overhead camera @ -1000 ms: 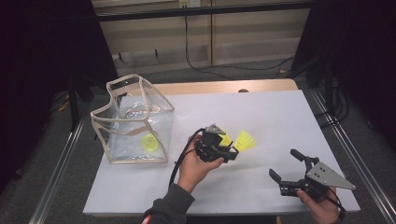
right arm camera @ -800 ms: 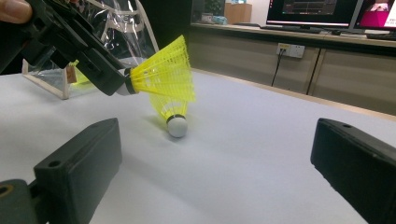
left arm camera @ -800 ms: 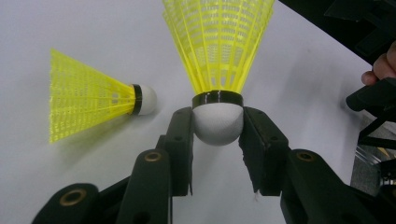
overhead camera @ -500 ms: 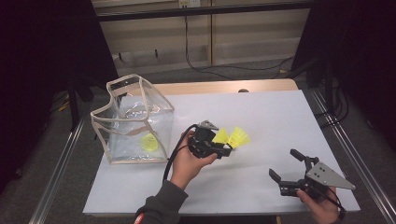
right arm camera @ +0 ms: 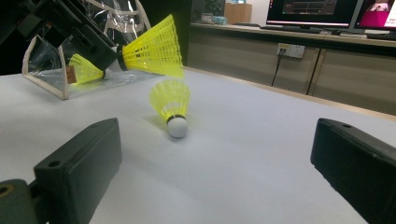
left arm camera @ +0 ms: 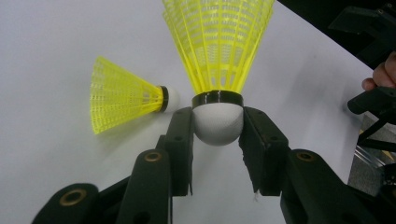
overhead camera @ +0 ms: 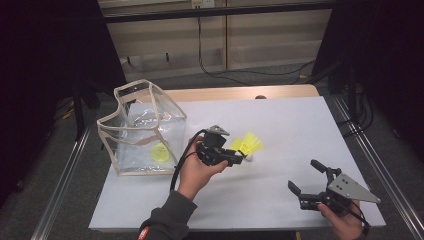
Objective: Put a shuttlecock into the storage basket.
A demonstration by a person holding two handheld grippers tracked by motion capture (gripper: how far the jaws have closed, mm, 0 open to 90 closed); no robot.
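1. Shuttlecock, yellow plastic skirt, white cork: pinched at the cork between the fingers of my left gripper, held above the desk with its skirt pointing away from my hand.
2. Second shuttlecock, same make: lying on the desk just beside the held one, cork toward my right gripper.
3. Third shuttlecock: inside the clear bag, near its bottom.
4. Clear bag, beige-trimmed, top open: standing at the desk's left side, near my left hand.
5. Right gripper: fingers spread wide, nothing between them, near the desk's front right corner, well apart from all three shuttlecocks.
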